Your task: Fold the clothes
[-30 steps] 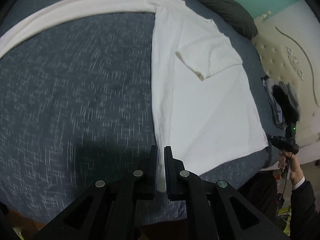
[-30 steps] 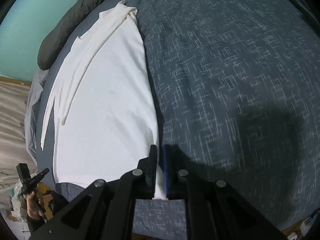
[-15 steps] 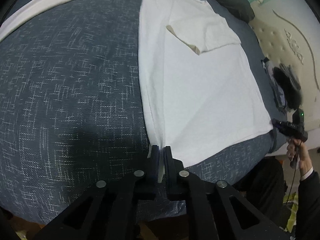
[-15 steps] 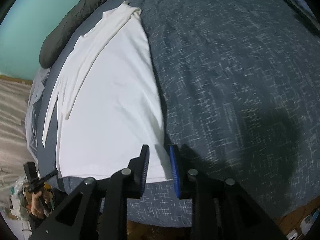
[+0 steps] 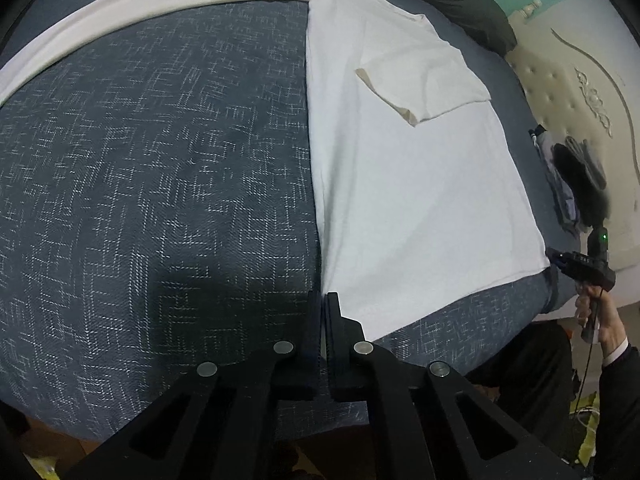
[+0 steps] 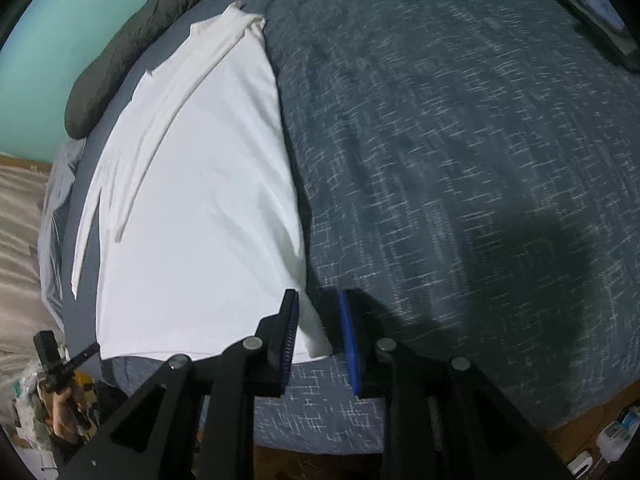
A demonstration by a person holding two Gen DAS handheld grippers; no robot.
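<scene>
White cotton fills the ground just beyond both grippers: a long-sleeved shirt lies flat on the blue-grey bedspread, its hem toward the near edge of the bed. In the left wrist view, the left gripper has its fingers pressed together with no visible gap, their tips at the shirt's near hem corner; whether any cloth is pinched between them cannot be told. In the right wrist view, the right gripper stands parted, and the shirt's other hem corner lies between its blue pads without being pressed.

From the left gripper the shirt's folded side edge runs straight away up the bed. One sleeve is folded across the chest, its cuff pointing back toward the middle, and the other sleeve stretches away to the left in a long band across the bedspread. Beyond the shirt, a dark rolled quilt lies along the far edge below a teal wall. Off the bed's right side in the left view, a cream tufted headboard stands behind some dark clothing, and the person's hand grips the right gripper's handle.
</scene>
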